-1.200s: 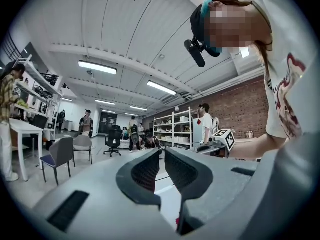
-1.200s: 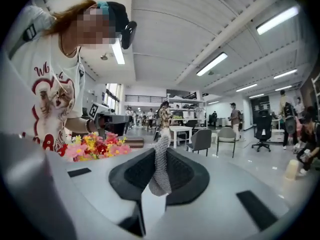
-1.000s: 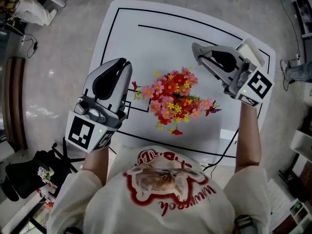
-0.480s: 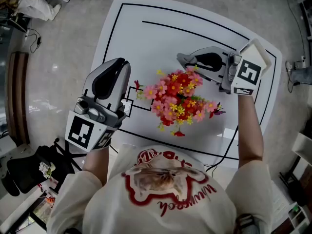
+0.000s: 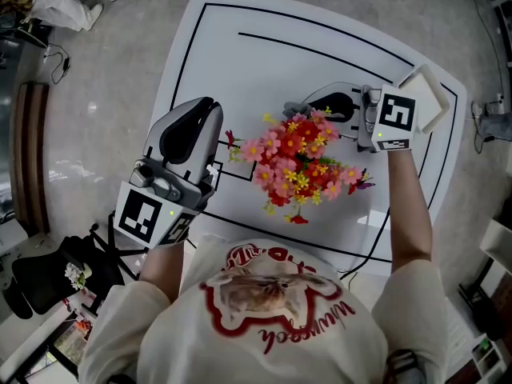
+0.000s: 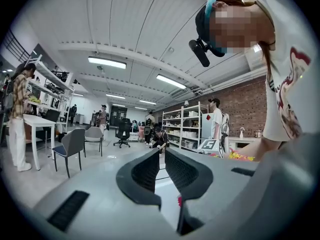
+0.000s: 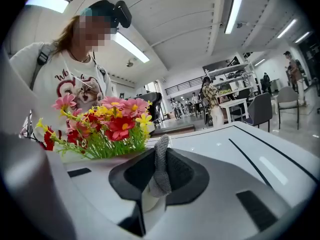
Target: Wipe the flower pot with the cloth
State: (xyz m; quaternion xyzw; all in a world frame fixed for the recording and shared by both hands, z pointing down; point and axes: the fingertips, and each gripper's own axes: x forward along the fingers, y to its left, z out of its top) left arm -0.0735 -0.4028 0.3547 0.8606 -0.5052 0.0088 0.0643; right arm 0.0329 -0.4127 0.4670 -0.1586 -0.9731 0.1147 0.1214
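- The flower pot stands near the middle of the white table (image 5: 240,62), under a thick bunch of flowers (image 5: 302,162). From the head view the blooms hide it entirely, and no view shows its wall clearly.
- The right gripper (image 5: 298,108) sits just behind the flowers, pointing at them. Its jaws are clamped on a fold of the cloth (image 7: 161,166), which stands up between the pads as a narrow grey strip.
- The left gripper (image 5: 206,105) hovers just beside the flowers on the other side. Its jaws are only a slit apart, with nothing between them.
- The cloth looks soft and limp, with a knitted, waffle-like weave. It should drape over a curved wall, but only the small part past the pads can rub.
- The flowers are pink, red and yellow on thin green stems, and they look springy and easily bent or pushed aside. The gripper pads are dark and ribbed.
- The pot is probably light and top-heavy under such a wide bunch. The table is smooth and glossy, so a sideways wipe could slide or tip the pot.
- The safest hold is likely low on the pot's wall or at its rim, never on the stems. The empty left gripper is well placed to brace it there.
- The cloth needs to go in beneath the blooms to reach the wall.
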